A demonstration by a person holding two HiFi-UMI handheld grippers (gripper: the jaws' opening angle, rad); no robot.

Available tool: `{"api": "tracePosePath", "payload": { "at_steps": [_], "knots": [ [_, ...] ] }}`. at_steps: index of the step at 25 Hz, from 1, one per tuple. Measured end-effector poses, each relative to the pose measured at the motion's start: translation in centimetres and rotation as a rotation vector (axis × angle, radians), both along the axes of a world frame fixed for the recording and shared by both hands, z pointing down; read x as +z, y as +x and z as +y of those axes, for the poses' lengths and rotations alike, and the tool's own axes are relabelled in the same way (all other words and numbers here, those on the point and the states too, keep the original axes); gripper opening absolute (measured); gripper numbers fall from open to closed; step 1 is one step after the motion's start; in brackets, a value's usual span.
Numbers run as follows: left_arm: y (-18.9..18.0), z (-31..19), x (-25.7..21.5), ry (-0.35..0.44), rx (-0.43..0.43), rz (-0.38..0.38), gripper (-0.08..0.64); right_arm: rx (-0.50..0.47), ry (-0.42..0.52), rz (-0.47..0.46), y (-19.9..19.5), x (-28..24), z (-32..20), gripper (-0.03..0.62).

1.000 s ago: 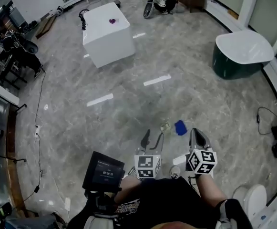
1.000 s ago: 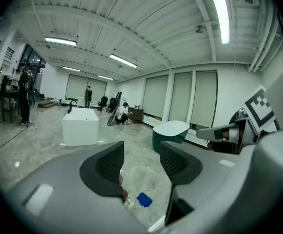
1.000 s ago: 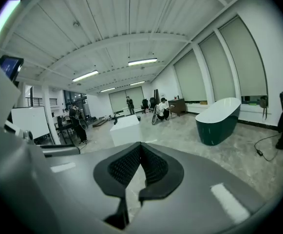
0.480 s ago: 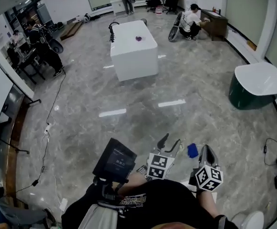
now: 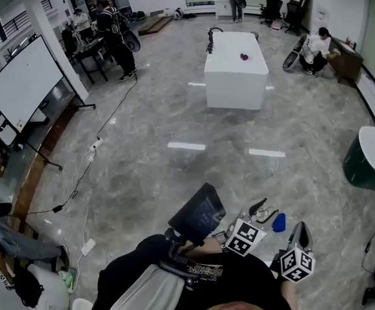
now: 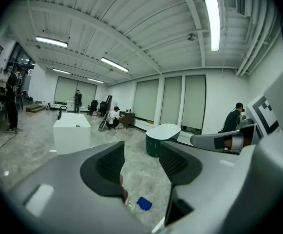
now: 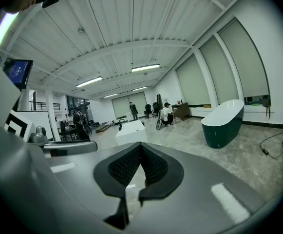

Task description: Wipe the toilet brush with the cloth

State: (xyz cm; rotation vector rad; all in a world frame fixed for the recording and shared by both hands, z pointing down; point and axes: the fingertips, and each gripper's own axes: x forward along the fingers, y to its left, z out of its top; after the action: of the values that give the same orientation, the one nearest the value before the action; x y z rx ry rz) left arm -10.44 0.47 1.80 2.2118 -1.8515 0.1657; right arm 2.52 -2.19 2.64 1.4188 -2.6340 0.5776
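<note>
A small blue cloth (image 5: 279, 222) lies on the grey marble floor, just in front of both grippers. The left gripper view shows the blue cloth (image 6: 144, 204) far below its jaws, beside a small pale object (image 6: 130, 205). My left gripper (image 5: 266, 209) is held level above the floor, open, with nothing between its jaws (image 6: 142, 152). My right gripper (image 5: 301, 228) is right of the cloth, shut and empty; its pads meet in its own view (image 7: 141, 150). I can make out no toilet brush.
A white block (image 5: 237, 70) stands mid-room and a dark green tub (image 5: 371, 157) at the right. A whiteboard (image 5: 22, 82) and cables (image 5: 87, 173) are at the left. Several people are at the room's edges. A screen device (image 5: 197, 215) juts out from the person's chest.
The head view has swung up and across the room. Both grippers have risen a little and moved together. The cloth still lies on the floor; the jaws look unchanged.
</note>
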Motion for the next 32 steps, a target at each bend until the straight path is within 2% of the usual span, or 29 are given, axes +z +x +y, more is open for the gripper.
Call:
{"api": "tracePosePath", "payload": {
  "at_steps": [3,5,8,11,18,32],
  "knots": [
    [1.7,5.3,1.5,-0.005,0.084,0.050,0.224,0.096,0.002,0.063,2.6,1.1,6.6,0.002],
    [0.8,8.4,0.6,0.014,0.099,0.047,0.224,0.106,0.032,0.055,1.5,0.0,9.3,0.002],
    [0.2,8.2,-1.7,0.064,0.032,0.020,0.224,0.063,0.062,0.041,1.1,-1.7,8.2,0.002],
    [1.0,7.1,-2.0,0.056,-0.030,0.021,0.219,0.004,0.057,0.025,1.6,-1.8,6.6,0.002],
    [1.9,7.6,-2.2,0.059,-0.001,-0.007,0.219,0.017,0.045,0.022,2.2,-1.9,7.3,0.002],
    [1.8,7.8,-1.8,0.045,-0.005,0.011,0.219,0.007,0.046,0.025,2.1,-2.0,7.9,0.001]
  ]
}}
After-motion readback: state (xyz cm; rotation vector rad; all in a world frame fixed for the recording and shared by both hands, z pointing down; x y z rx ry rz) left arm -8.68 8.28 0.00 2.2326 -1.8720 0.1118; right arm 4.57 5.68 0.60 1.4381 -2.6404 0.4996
